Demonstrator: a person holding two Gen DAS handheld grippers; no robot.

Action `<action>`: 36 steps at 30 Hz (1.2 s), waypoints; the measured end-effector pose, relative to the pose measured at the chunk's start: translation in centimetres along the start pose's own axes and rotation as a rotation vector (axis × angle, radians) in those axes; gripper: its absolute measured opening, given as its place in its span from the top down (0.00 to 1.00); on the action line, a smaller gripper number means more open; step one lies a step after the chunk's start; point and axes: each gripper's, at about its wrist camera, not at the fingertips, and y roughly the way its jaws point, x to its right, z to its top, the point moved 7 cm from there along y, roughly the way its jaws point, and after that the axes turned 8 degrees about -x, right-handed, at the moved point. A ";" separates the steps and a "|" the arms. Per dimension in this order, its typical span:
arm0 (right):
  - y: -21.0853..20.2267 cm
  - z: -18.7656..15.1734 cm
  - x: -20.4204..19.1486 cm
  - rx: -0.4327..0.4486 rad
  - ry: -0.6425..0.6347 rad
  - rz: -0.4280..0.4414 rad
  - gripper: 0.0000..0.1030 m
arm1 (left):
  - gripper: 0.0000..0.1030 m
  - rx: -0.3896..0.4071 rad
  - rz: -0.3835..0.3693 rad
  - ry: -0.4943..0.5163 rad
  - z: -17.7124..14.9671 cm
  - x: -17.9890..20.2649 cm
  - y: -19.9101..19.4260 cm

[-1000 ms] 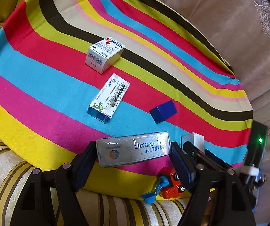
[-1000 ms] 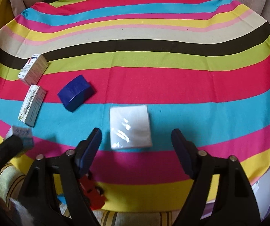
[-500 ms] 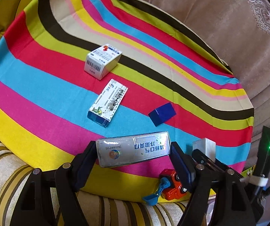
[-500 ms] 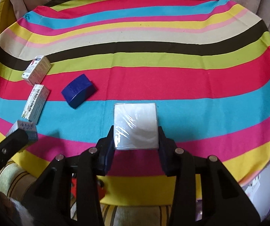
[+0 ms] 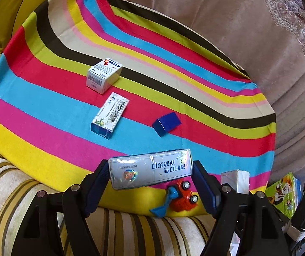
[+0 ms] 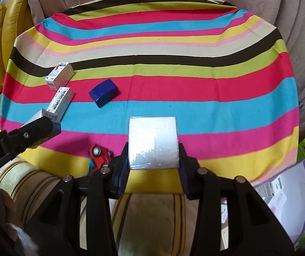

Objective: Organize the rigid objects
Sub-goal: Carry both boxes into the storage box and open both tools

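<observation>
Both grippers are loaded: the right gripper [image 6: 153, 166] is clamped on a square white box [image 6: 153, 141] wrapped in glossy film, while the left gripper [image 5: 150, 181], jaws fairly wide, grips a long shiny carton [image 5: 150, 171] by its ends. Each box is held above the near edge of the striped cloth [image 5: 46, 115]. This looks like the carry step; next comes choosing a spot, probably beside the two medicine boxes [image 5: 104, 74] and the blue block [image 5: 166, 123], and setting down flat. Film-wrapped faces may slip; the fleecy cloth is soft.
</observation>
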 end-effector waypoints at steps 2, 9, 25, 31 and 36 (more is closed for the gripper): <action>-0.6 -0.5 0.1 0.006 0.008 0.003 0.57 | 0.25 -0.001 -0.003 0.006 -0.4 0.2 -0.4; -2.4 -2.2 0.5 0.028 0.011 0.003 0.57 | 0.25 -0.017 -0.014 0.037 -1.5 1.0 -1.1; -4.9 -6.2 5.1 0.033 0.097 -0.003 0.57 | 0.25 -0.078 -0.049 0.126 -4.2 4.2 -1.7; -6.2 -7.9 8.6 0.044 0.160 -0.036 0.57 | 0.25 -0.120 -0.085 0.196 -5.9 6.8 -1.7; -6.9 -9.3 11.4 0.042 0.208 -0.063 0.57 | 0.25 -0.138 -0.125 0.276 -7.6 9.4 -2.0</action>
